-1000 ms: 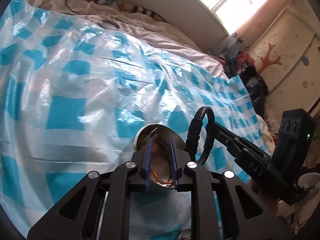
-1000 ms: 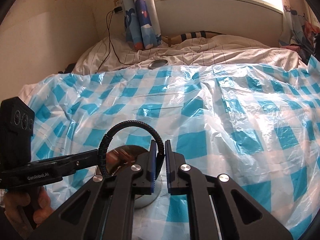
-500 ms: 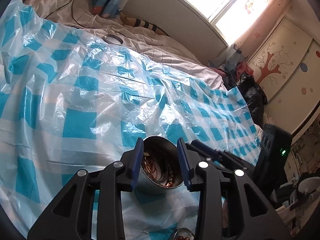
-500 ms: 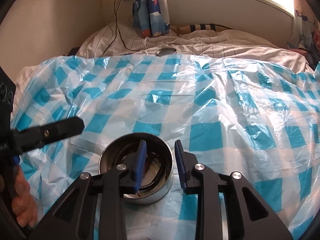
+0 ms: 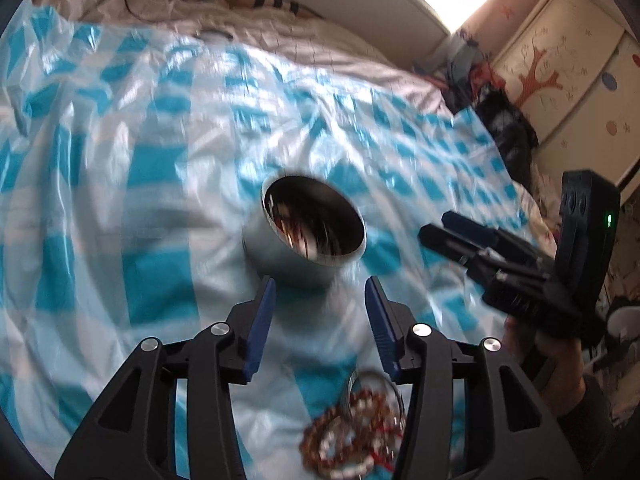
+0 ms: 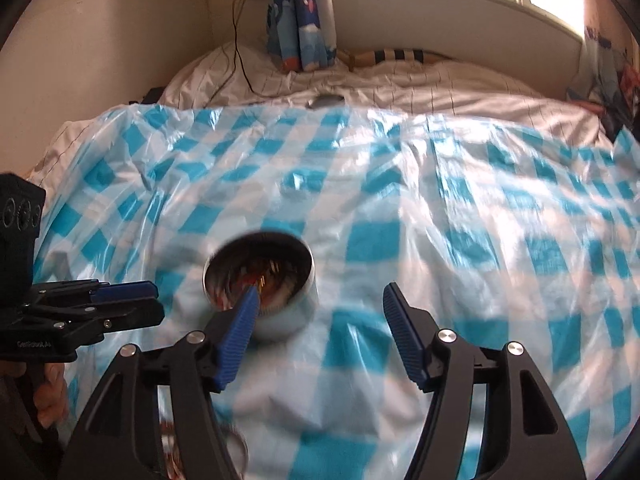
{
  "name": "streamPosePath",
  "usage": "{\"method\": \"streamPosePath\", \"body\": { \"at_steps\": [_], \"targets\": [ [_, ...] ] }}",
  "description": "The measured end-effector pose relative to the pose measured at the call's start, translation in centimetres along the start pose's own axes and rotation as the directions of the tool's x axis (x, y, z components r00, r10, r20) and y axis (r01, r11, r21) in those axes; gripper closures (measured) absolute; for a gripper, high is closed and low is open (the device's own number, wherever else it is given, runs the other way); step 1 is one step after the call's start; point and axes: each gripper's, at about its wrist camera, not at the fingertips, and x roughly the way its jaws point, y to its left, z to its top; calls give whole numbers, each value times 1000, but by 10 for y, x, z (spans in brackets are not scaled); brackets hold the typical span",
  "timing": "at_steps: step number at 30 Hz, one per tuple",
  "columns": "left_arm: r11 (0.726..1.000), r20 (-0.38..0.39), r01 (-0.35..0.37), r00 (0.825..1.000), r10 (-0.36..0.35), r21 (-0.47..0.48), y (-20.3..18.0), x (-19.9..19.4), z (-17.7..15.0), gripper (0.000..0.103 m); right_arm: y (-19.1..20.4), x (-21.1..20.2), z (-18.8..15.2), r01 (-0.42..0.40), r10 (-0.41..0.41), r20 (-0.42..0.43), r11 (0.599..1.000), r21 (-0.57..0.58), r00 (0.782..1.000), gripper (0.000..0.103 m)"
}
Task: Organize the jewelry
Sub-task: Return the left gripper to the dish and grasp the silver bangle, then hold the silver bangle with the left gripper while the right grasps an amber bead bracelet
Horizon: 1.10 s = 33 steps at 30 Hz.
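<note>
Left wrist view: left gripper (image 5: 318, 312) fingers apart, empty, just short of the metal tin (image 5: 308, 236) holding jewelry; for the next pick, approach the beaded bracelets (image 5: 356, 436) nearer than the tin slowly. Right wrist view: right gripper (image 6: 320, 332) fingers apart, empty, near the tin (image 6: 266, 284) on the bed's checked plastic sheet (image 6: 460, 240).

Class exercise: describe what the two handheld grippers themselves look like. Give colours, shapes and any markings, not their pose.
Both the left gripper and right gripper have black angular frames with triangular cut-outs, silver round bolts and ribbed blue pads. Seen from the side, the right gripper carries a black box with three round dials and a green light. The left one has small white lettering, too blurred to read.
</note>
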Motion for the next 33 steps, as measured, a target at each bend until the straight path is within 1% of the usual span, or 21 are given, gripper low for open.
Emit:
{"method": "streamPosePath", "body": {
  "at_steps": [2, 4, 5, 7, 9, 13, 15, 17, 18, 21, 22, 23, 24, 26, 29, 30, 33],
  "targets": [
    [1000, -43, 7, 999, -7, 9, -3, 5, -9, 57, -6, -6, -8, -6, 6, -13, 1000, 18, 1000, 37],
    [999, -83, -6, 996, 9, 38, -9, 12, -17, 57, -10, -11, -13, -18, 20, -31, 999, 45, 999, 36],
    [999, -109, -7, 994, 12, 50, -13, 16, -21, 57, -11, -14, -15, -27, 29, -36, 998, 57, 999, 35],
    [997, -154, -12, 988, 23, 71, -17, 24, -28, 57, -12, -20, -18, -32, 35, -36, 997, 67, 999, 31],
    [996, -190, -17, 981, 33, 84, -20, 30, -35, 57, -11, -26, -19, -33, 35, -33, 998, 62, 999, 31],
    [994, -220, -21, 974, 45, 110, -27, 39, -46, 57, -9, -35, -20, -41, 43, -30, 998, 56, 999, 29],
    [992, -219, -31, 974, 57, 123, -28, 41, -48, 57, -7, -38, -20, -50, 52, -31, 997, 55, 998, 29],
    [988, -213, -47, 974, 78, 144, -32, 45, -52, 57, -4, -39, -20, -51, 53, -32, 998, 47, 998, 25],
    [985, -212, -59, 973, 93, 159, -32, 46, -52, 61, -3, -39, -19, -51, 53, -32, 998, 42, 998, 23],
    [972, -212, -91, 967, 137, 216, -35, 51, -56, 78, 0, -39, -21, -53, 54, -41, 998, 29, 998, 23],
    [969, -212, -95, 967, 145, 227, -36, 51, -57, 82, 1, -39, -21, -53, 54, -43, 998, 27, 998, 23],
    [969, -212, -94, 967, 144, 231, -36, 51, -56, 91, 2, -39, -22, -52, 54, -45, 998, 26, 998, 23],
    [968, -214, -88, 967, 140, 234, -37, 51, -56, 97, 2, -39, -22, -53, 55, -46, 998, 26, 997, 23],
    [963, -209, -86, 968, 141, 254, -40, 50, -55, 99, 3, -39, -22, -53, 54, -46, 998, 25, 997, 23],
    [974, -212, -40, 973, 89, 224, -38, 44, -52, 99, 3, -39, -23, -50, 51, -50, 998, 28, 997, 23],
    [978, -200, -30, 977, 72, 205, -36, 39, -47, 99, 2, -38, -24, -50, 52, -54, 998, 29, 997, 23],
    [987, -148, -31, 987, 55, 159, -28, 24, -34, 99, 0, -37, -26, -65, 68, -71, 997, 38, 995, 23]
  ]
}}
